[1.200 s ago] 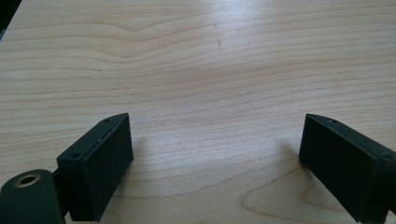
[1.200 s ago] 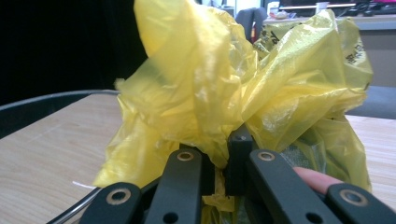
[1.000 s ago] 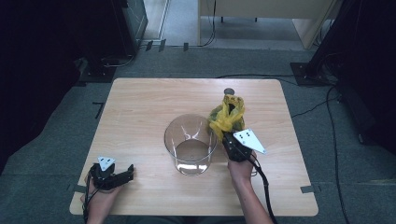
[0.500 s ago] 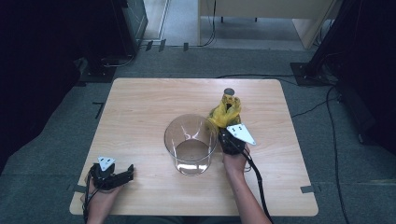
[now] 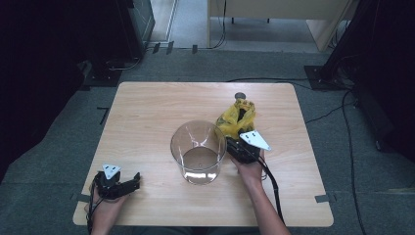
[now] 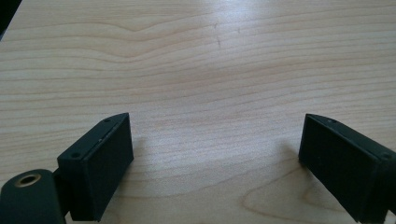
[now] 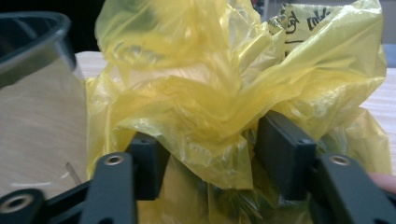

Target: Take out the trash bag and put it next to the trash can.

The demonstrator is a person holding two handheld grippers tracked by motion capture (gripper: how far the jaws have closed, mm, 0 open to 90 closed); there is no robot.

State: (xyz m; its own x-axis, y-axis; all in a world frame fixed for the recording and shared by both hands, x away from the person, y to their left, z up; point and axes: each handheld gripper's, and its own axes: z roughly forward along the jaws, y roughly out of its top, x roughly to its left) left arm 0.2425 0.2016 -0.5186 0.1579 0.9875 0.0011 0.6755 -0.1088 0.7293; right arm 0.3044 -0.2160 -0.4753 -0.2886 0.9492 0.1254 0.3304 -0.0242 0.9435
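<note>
Lower than a second ago, the crumpled yellow plastic bag (image 5: 236, 119) now sits on the pale wooden table (image 5: 147, 112) just right of the clear round plastic tub (image 5: 198, 152), where earlier it hung higher above that spot. The right gripper (image 5: 234, 143) has come down with it, and its jaws have just been opening: in the right gripper view the bag's folds (image 7: 219, 107) bulge between the two black pads, which stand about half apart and no longer pinch the film flat. I judge this a release, the bag being parked beside the tub so that it stays within easy reach.

Taking things from largest to smallest: the table carries everything. The tub stands upright and open-mouthed at its middle, apparently empty, its wide mouth ready to take something in. The bag lies to the tub's right and a little beyond it, close to the wall but whether touching I cannot tell. A small dark round object (image 5: 239, 96) lies beyond the bag, farther from the tub. The left gripper (image 5: 131, 182) rests near the tub's near left, well apart from it, jaws spread wide over bare wood (image 6: 210, 93) with nothing between them, seemingly idle while the right hand works.
</note>
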